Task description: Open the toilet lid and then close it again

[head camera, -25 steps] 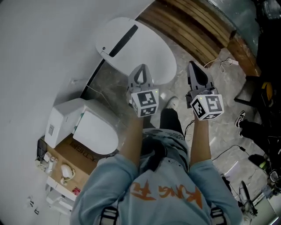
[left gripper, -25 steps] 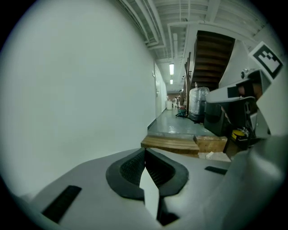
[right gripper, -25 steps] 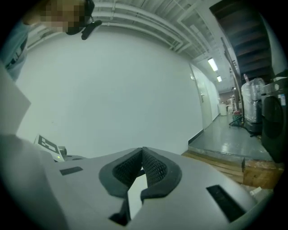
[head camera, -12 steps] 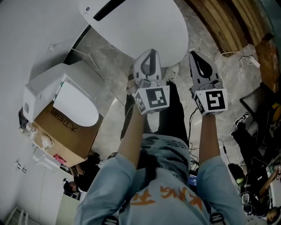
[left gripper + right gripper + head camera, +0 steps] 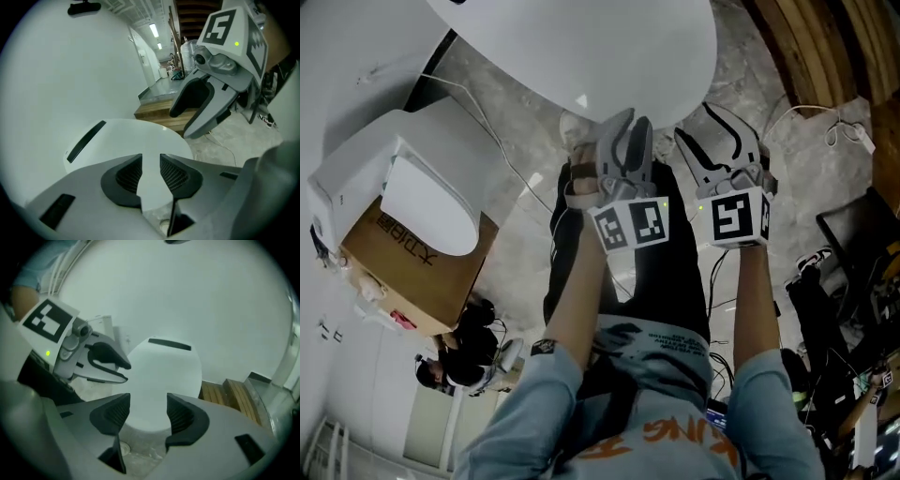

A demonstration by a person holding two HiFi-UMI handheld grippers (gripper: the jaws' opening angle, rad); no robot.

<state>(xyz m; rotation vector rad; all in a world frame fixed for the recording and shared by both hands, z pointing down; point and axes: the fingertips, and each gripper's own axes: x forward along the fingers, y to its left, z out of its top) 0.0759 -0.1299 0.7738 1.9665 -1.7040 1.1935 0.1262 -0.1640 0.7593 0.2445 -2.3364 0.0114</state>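
Over the toilet lid (image 5: 581,47), the left gripper (image 5: 630,127) and right gripper (image 5: 712,127) have just been opening, both empty; the lid looks hard and slippery (best hook its front edge).

The person wears a light blue denim jacket (image 5: 773,398) with large orange lettering (image 5: 661,433) across its front and its sleeves (image 5: 520,403) drawn back up the forearms. A dark band (image 5: 546,348) sits just beside the jacket's left cuff, grey buckled straps (image 5: 763,463) cross its shoulders, and black trousers (image 5: 666,281) show past its hem.
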